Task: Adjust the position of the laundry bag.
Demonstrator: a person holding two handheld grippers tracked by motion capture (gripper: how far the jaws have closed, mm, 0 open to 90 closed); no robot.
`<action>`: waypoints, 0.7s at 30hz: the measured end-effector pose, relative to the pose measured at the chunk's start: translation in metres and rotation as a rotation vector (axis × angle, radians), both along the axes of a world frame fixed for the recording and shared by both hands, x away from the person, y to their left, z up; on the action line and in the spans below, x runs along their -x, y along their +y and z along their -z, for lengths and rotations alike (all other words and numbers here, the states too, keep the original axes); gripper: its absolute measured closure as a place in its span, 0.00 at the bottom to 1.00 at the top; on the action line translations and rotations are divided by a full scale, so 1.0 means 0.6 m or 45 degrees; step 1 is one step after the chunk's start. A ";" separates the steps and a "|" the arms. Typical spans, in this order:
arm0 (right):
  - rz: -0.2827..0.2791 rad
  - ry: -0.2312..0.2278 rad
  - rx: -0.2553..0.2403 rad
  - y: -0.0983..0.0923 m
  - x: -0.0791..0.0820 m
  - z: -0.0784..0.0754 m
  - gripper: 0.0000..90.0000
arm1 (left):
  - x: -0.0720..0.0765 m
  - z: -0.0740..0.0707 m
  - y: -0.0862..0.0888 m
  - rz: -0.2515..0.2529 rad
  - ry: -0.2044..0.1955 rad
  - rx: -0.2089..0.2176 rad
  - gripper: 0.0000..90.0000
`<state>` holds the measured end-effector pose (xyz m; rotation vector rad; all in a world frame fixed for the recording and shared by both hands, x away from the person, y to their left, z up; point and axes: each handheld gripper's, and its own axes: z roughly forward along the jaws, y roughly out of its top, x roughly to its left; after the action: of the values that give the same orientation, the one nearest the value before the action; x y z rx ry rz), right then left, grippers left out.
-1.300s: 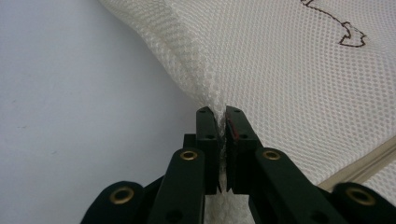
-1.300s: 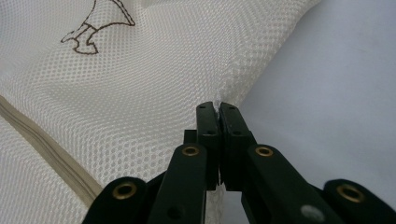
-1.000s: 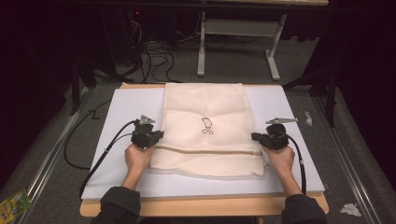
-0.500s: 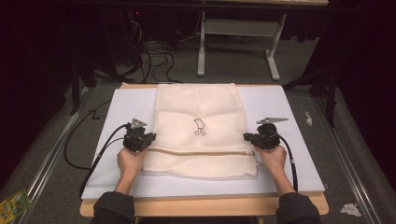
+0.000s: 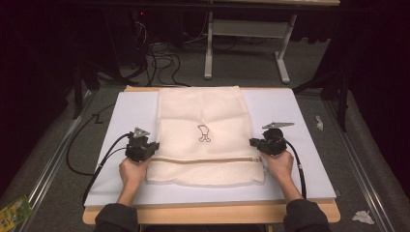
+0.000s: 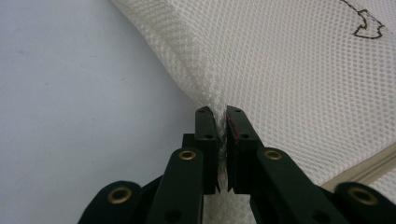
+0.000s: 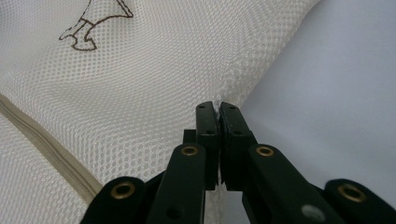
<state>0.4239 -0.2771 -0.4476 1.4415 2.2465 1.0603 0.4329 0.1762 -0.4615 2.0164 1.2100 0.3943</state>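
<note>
Pinching cream mesh bag (image 5: pixel 203 135) at both side edges. Left tool (image 5: pixel 143 149) clamped on left edge, mesh squeezed between jaws. Right tool (image 5: pixel 263 143) clamped on right edge, jaws nearly touching. Bag lying flat on white sheet (image 5: pixel 300 111) on desk (image 5: pixel 208 212), zipper (image 5: pixel 208 160) near front edge.

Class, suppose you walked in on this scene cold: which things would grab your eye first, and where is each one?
A cream mesh laundry bag lies spread down the middle of the white board, a small brown outline drawing at its centre and a zip across it near the person. The left gripper is clamped on the bag's left edge and the right gripper on its right edge; both gripper views show mesh pinched between black fingers.
</note>
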 end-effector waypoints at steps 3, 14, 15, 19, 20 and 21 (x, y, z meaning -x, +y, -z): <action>0.007 0.012 -0.002 0.000 -0.001 0.002 0.98 | -0.001 0.001 0.000 0.003 -0.004 0.002 0.92; 0.042 -0.020 -0.014 -0.005 0.008 0.005 0.83 | 0.010 -0.008 0.003 -0.011 -0.102 0.028 0.75; 0.044 -0.025 -0.020 -0.006 0.009 0.005 0.81 | 0.014 -0.010 0.002 -0.011 -0.120 0.027 0.73; 0.073 -0.037 -0.040 -0.015 0.017 0.003 0.70 | 0.026 -0.015 -0.001 0.008 -0.160 0.038 0.67; 0.074 -0.034 -0.044 -0.018 0.018 0.003 0.68 | 0.029 -0.015 -0.003 0.012 -0.164 0.043 0.65; 0.081 -0.039 -0.057 -0.021 0.021 0.003 0.67 | 0.032 -0.016 -0.006 0.021 -0.165 0.044 0.64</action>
<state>0.4110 -0.2896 -0.4494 1.4939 2.1544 1.1118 0.4140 0.1724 -0.4521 1.9392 1.1126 0.4845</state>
